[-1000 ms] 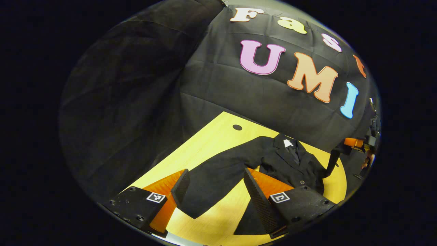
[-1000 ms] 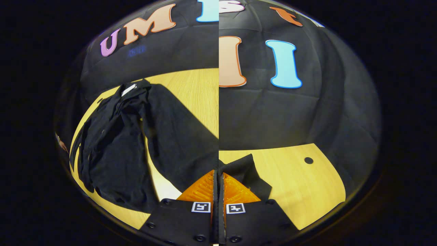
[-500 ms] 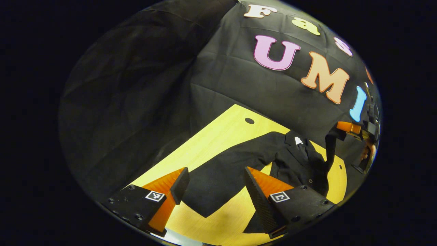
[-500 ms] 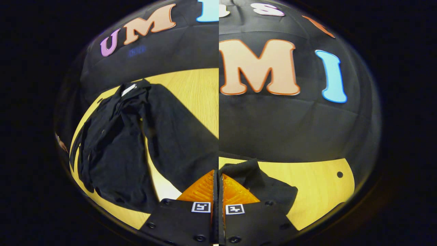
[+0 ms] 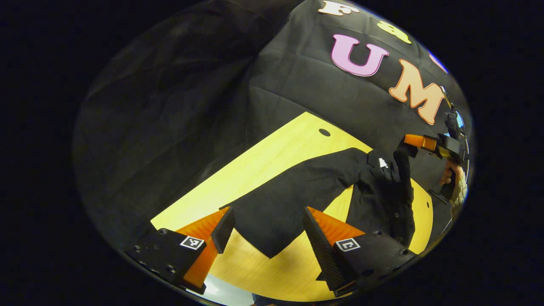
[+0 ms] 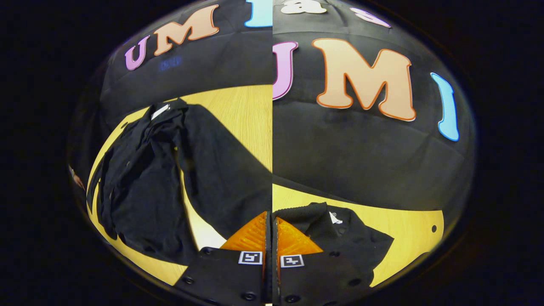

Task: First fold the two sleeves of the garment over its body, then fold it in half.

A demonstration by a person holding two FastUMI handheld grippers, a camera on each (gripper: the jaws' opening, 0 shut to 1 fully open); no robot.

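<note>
- Table (image 5: 272,159): one wooden top is carrying the whole job. In the left gripper view one dark round hole (image 5: 324,132) is showing near its far edge.
- Garment (image 5: 384,204): one black garment is lying on the table, collar towards the booth wall. Its body is sitting ahead and to the right of my left gripper. In the right gripper view the garment (image 6: 359,242) is lying just beyond my closed fingers, below and to their right.
- Sleeves, two counted:
  - The flat sleeve (image 5: 297,191) is stretching from the shoulder across the table towards me. Its cuff end is lying in the gap between my left fingers; I cannot tell whether either finger is touching it.
  - The raised sleeve (image 5: 403,168) is hanging as a narrow strip from my right gripper down onto the body.
- Grippers, two counted:
  - I am holding the left gripper (image 5: 267,214) released, fingers wide apart and low over the table.
  - I am keeping the right gripper (image 5: 418,142) clenched on the raised sleeve, above the collar. In its own view the right gripper (image 6: 270,227) is showing its two fingers pressed together.
- Hand (image 5: 447,176): one is gripping the right tool's handle.
- White tag (image 5: 382,162): one is sitting inside the collar, also appearing in the right gripper view (image 6: 335,219).
</note>
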